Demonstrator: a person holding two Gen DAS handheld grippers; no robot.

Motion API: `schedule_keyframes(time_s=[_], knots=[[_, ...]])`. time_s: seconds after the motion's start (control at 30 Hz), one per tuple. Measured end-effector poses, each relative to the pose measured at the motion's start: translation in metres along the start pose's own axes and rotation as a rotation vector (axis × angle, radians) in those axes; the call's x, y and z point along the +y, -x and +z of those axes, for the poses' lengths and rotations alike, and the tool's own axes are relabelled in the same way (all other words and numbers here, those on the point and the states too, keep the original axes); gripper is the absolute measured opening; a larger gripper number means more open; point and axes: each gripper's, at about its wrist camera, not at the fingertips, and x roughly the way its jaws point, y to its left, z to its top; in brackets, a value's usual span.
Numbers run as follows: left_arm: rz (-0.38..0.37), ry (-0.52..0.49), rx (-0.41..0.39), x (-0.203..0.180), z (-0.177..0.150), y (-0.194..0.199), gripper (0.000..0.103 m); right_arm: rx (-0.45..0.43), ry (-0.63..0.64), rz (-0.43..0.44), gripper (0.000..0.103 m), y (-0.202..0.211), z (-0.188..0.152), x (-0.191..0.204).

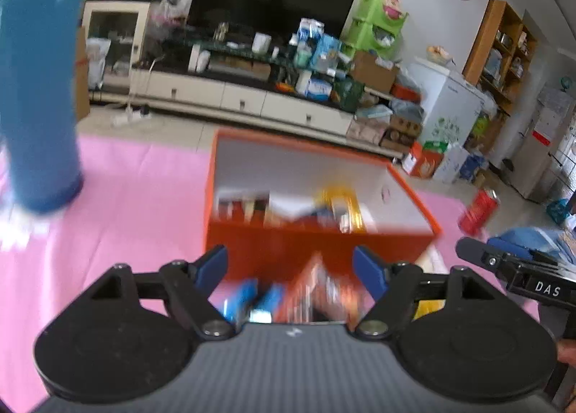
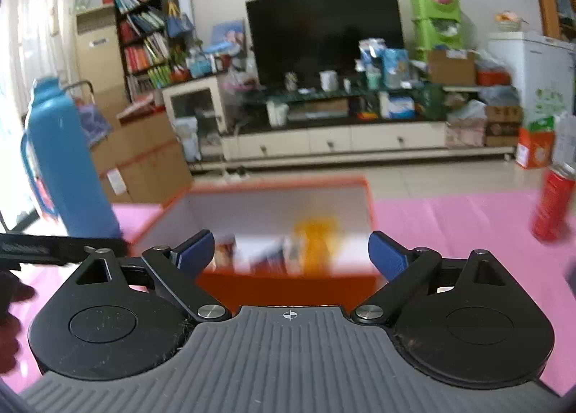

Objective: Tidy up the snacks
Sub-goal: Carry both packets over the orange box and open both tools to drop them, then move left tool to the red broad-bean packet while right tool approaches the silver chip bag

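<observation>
Your left gripper (image 1: 289, 265) and right gripper (image 2: 291, 252) both sit spread wide w/ nothing between the ribbed blue pads, hovering just in front of the orange rectangular box (image 1: 316, 243), which rests on the smooth pink mat (image 1: 136, 197). Snack packets (image 1: 334, 209) lie blurred inside its white-lined interior, w/ more glossy packets (image 1: 316, 290) on the mat just beside the box's near wall. A tall blue cylindrical thermos (image 1: 39, 81) stands left of the box; a red can (image 2: 554, 204) stands well apart on the right.
</observation>
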Motion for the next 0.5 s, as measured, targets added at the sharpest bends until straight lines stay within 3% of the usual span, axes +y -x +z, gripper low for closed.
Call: schedule_keyframes(time_s=[0.27, 0.4, 0.5], knots=[[0.025, -0.037, 0.138, -0.004, -0.107, 0.051, 0.078, 0.186, -0.232, -0.018, 0.083, 0.084, -0.105, -0.036], [0.01, -0.11, 0.201, -0.015, -0.116, 0.036, 0.078, 0.207, -0.232, -0.032, 0.084, 0.091, -0.12, -0.04], [-0.009, -0.076, 0.266, -0.015, -0.109, 0.011, 0.078, 0.206, -0.27, -0.033, 0.086, 0.088, -0.122, -0.046]])
